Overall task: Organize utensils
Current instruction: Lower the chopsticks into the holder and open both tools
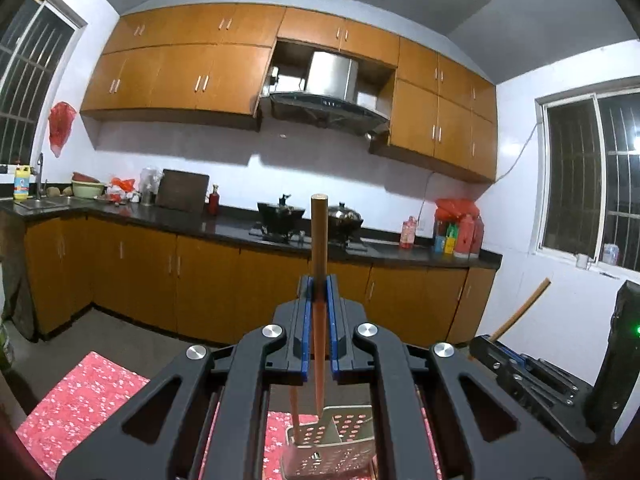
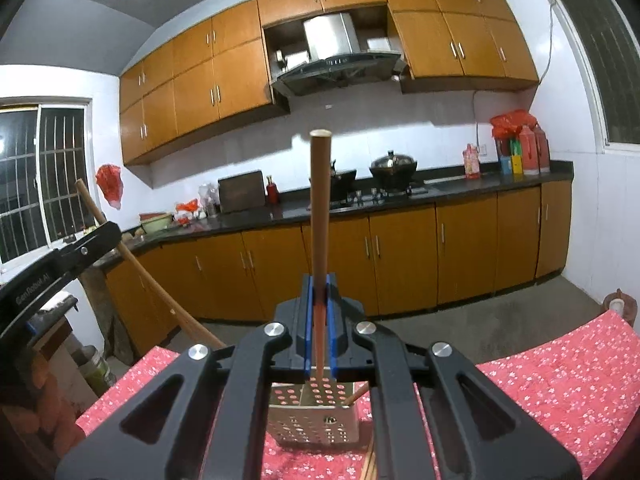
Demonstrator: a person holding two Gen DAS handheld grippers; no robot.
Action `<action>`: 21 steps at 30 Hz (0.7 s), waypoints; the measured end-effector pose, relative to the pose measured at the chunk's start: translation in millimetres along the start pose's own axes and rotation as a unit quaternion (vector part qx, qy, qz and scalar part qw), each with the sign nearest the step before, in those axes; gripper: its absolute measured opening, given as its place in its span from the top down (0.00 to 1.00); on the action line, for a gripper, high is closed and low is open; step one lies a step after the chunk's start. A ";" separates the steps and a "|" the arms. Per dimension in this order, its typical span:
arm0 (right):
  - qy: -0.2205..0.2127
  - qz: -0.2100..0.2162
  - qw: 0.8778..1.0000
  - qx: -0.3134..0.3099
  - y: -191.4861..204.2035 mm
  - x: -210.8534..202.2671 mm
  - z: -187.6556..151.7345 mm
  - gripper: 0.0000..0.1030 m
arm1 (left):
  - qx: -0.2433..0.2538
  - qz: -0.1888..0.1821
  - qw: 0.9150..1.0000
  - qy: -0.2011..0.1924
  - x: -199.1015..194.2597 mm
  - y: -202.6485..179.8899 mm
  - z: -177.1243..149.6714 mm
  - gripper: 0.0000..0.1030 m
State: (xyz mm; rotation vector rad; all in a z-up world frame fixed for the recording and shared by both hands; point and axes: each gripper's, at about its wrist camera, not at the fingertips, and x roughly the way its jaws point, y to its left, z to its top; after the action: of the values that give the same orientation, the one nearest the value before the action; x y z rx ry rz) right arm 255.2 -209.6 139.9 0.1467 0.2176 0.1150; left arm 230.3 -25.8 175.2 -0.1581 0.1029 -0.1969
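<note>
My left gripper (image 1: 319,292) is shut on a wooden chopstick (image 1: 319,240), held upright with its lower end reaching into a perforated metal utensil holder (image 1: 340,444) on the red floral tablecloth (image 1: 80,396). Another stick (image 1: 294,412) stands in the holder. My right gripper (image 2: 319,292) is shut on a second wooden chopstick (image 2: 320,208), upright, its lower end at the holder (image 2: 316,416). The other gripper with its stick (image 2: 132,260) shows at the left in the right wrist view, and at the right (image 1: 520,312) in the left wrist view.
The table with the red cloth (image 2: 560,380) stands in a kitchen. A dark counter (image 2: 400,200) with pots, bottles and a stove runs along the far wall. More chopsticks (image 2: 370,464) lie near the holder.
</note>
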 end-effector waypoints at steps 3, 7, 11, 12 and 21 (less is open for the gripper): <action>0.022 0.002 1.000 0.000 -0.2 16.7 -8.0 0.93 | 0.003 0.001 1.000 0.021 12.8 -0.9 -15.1 0.93; 0.045 0.002 0.999 0.004 -2.7 30.9 -18.3 0.93 | -0.001 0.004 0.999 0.043 24.9 4.1 -31.6 0.93; 0.062 0.004 0.998 0.004 -0.5 38.2 -24.9 0.93 | -0.002 -0.005 0.998 0.067 34.3 5.9 -42.5 0.93; 0.065 0.004 0.998 0.004 0.9 38.3 -26.4 0.92 | -0.003 -0.008 0.997 0.076 36.3 6.2 -45.9 0.93; 0.050 0.008 0.999 0.007 5.6 21.7 -22.1 0.82 | -0.008 -0.008 0.998 0.061 21.2 8.0 -39.6 0.62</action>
State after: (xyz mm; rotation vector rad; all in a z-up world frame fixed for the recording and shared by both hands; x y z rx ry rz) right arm 270.8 -198.4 114.9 0.1563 0.3170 0.1367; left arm 247.8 -28.1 133.1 -0.1621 0.2248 -0.2210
